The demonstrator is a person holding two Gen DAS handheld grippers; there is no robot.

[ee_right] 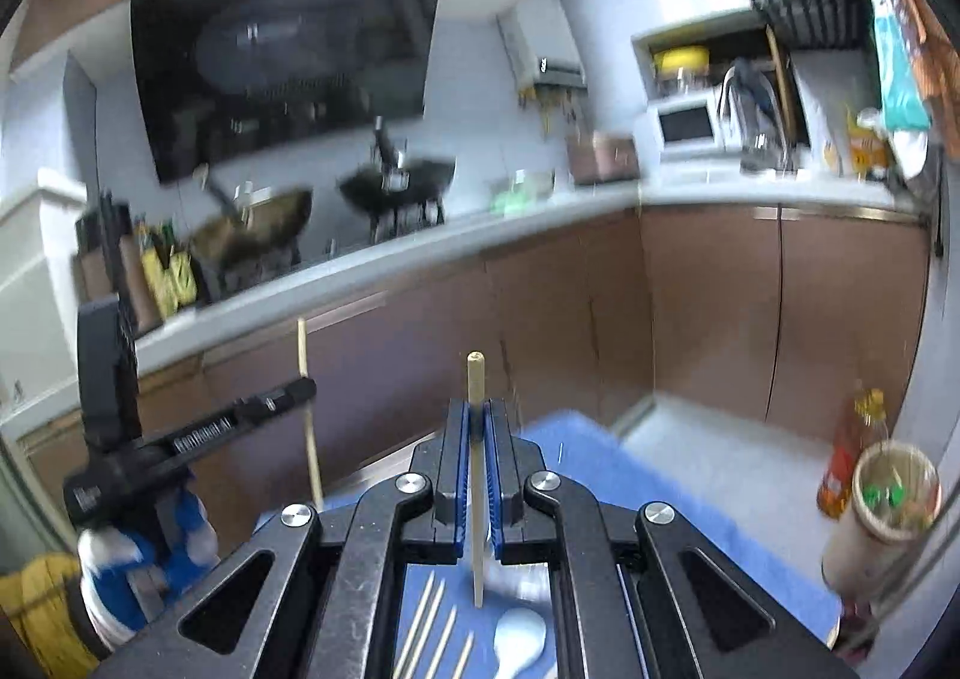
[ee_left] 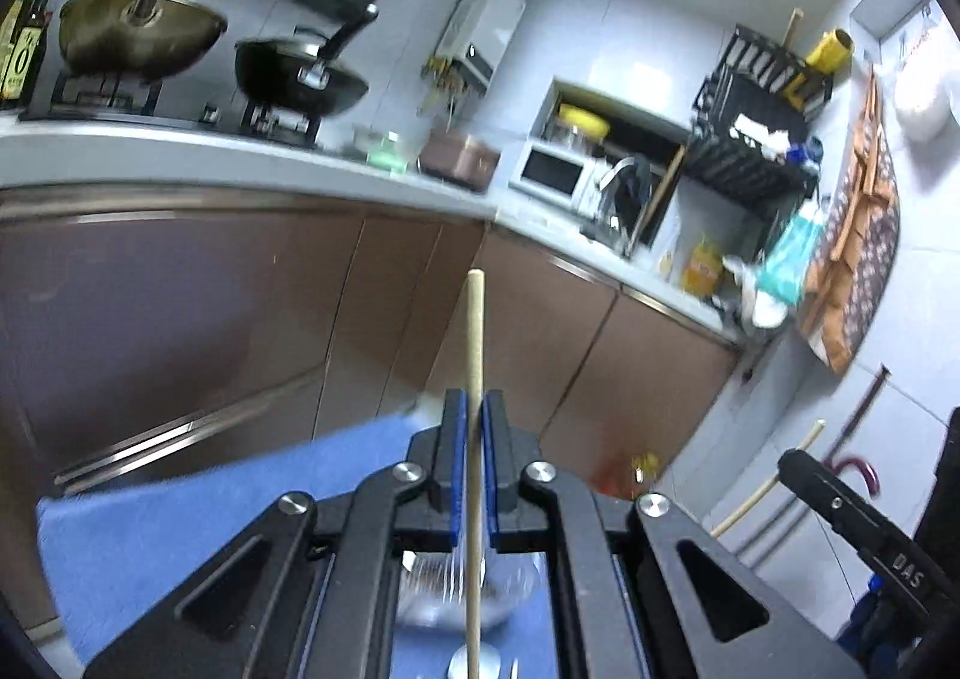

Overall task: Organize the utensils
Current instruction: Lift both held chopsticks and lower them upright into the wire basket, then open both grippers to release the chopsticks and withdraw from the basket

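Note:
My left gripper is shut on a light wooden chopstick that stands upright between its blue pads, raised above the blue mat. My right gripper is shut on a second wooden chopstick, also upright. Below the right gripper, several more chopsticks and a white spoon lie on the blue mat. A glass bowl sits under the left gripper. The left gripper also shows at the left of the right wrist view, with its chopstick.
A round wooden-rimmed holder stands at the right of the mat, beside an oil bottle. Brown cabinets and a grey counter with two woks lie ahead. The other gripper's body is at the right.

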